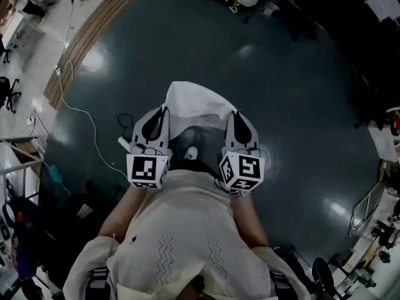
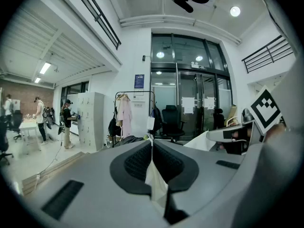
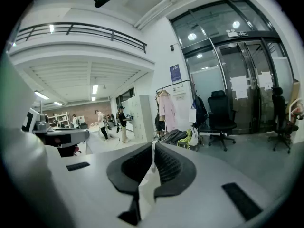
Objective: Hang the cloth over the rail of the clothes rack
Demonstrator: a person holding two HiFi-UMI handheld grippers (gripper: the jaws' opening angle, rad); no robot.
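Note:
A white cloth [image 1: 194,105] is stretched between my two grippers, in front of the person's chest and above the dark floor. My left gripper [image 1: 164,110] is shut on its left edge, and a strip of cloth [image 2: 156,182] shows pinched between the ribbed pads. My right gripper [image 1: 237,114] is shut on the right edge, where the cloth [image 3: 146,186] hangs down from between the jaws. The clothes rack [image 3: 173,109] stands far ahead by the glass front, with garments hanging from its top rail [image 3: 174,85]. In the left gripper view the clothes rack [image 2: 134,115] is equally distant.
A black office chair [image 3: 221,118] stands right of the rack, and a pile of bags [image 3: 178,137] lies at its foot. People stand by white lockers [image 3: 137,118] at the left. A white cable [image 1: 81,114] and a wooden strip [image 1: 87,39] lie on the floor.

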